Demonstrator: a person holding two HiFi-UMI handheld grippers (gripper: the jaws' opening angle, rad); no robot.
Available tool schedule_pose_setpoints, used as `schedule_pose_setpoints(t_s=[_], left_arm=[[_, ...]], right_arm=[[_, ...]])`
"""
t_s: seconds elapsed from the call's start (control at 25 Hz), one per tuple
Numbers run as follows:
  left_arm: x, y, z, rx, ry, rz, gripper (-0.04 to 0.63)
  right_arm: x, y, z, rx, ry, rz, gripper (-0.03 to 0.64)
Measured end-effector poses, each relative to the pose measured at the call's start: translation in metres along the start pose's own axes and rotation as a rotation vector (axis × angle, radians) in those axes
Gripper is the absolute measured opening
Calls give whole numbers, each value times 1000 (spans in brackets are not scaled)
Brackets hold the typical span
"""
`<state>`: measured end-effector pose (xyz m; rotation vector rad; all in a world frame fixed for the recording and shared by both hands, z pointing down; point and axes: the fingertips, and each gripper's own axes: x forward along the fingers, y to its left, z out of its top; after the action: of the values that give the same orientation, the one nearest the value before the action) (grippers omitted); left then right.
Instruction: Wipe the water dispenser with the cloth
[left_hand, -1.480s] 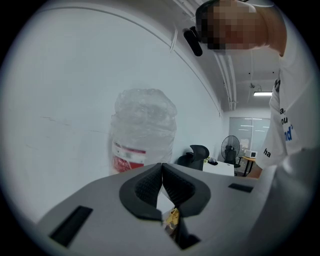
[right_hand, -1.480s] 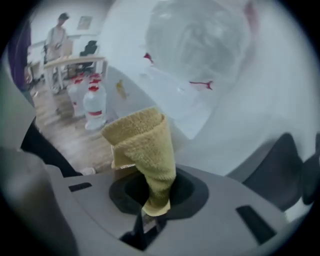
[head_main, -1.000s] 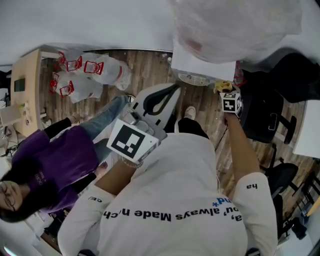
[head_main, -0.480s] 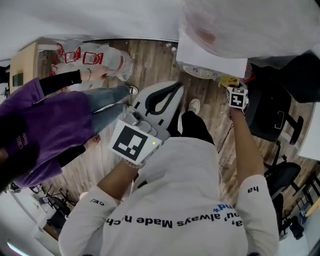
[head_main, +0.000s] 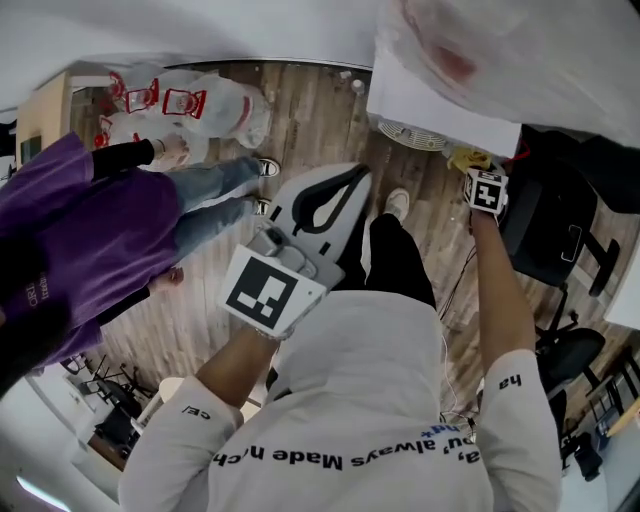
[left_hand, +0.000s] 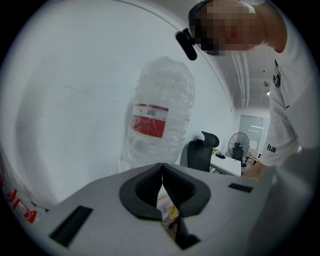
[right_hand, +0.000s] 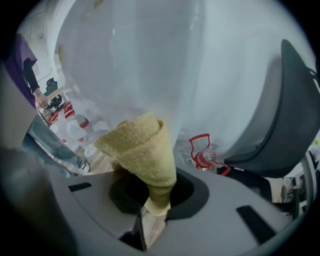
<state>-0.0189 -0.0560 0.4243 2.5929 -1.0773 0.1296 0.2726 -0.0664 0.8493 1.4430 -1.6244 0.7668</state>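
Observation:
The water dispenser is a white cabinet at the top right of the head view. A large bottle wrapped in clear plastic sits on top of it. My right gripper is shut on a yellow cloth held at the dispenser's lower edge. In the right gripper view the folded cloth sticks up from the right gripper and lies against the clear bottle. My left gripper hangs shut and empty in front of the person's body. In its own view, the left gripper points at the bottle from a distance.
Another person in purple bends over at the left, beside wrapped water bottles with red handles. A floor fan stands by the dispenser's base. A black office chair is at the right. A wooden desk stands far left.
The person in purple has bent and reached toward the bottles at the left. My right gripper with the cloth has shifted slightly right along the dispenser. The left gripper has barely moved.

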Motion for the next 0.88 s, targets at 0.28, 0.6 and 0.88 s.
schedule_pose_setpoints(t_s=[0.28,0.6,0.88], left_arm=[[3,14,-25,-10,9,10,20],[6,36,-60,-13,13,11,20],[7,59,-91,-11,18,32,20]], right_arm=[[32,0,-19,37,10,11,64],[72,3,-38,52,33,13,66],[92,6,-42,79,45,-11,66]])
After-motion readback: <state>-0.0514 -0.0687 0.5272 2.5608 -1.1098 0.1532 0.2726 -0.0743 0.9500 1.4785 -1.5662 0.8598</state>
